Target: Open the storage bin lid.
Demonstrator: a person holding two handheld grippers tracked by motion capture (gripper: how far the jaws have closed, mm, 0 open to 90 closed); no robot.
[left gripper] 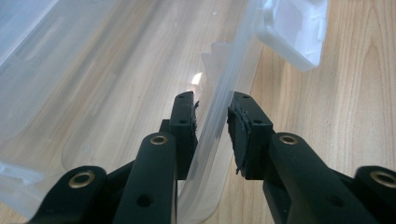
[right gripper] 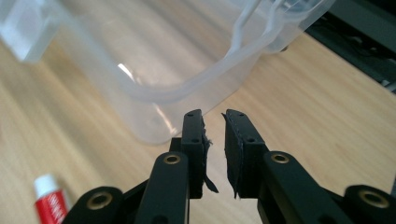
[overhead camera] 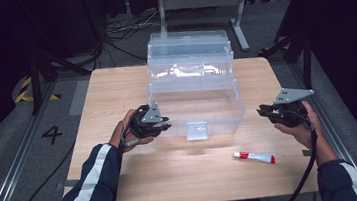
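Observation:
A clear plastic box [overhead camera: 196,98] stands open on the wooden table [overhead camera: 115,92], its lid and trays [overhead camera: 188,49] tilted back. My left gripper [overhead camera: 165,127] is at the box's front left corner. In the left gripper view its jaws [left gripper: 212,105] straddle the box's front wall [left gripper: 219,84], pads closed against the rim. My right gripper [overhead camera: 263,111] hovers just off the box's right end. Its jaws [right gripper: 212,116] stand a narrow gap apart with nothing between them, short of the box's rounded corner [right gripper: 187,93]. A red and white tube [overhead camera: 254,157] lies near the table's front right.
The box's white latch [overhead camera: 197,130] hangs at the middle of its front wall. The tube's end [right gripper: 49,200] lies at the lower left of the right gripper view. Cables and a metal frame sit on the floor behind the table.

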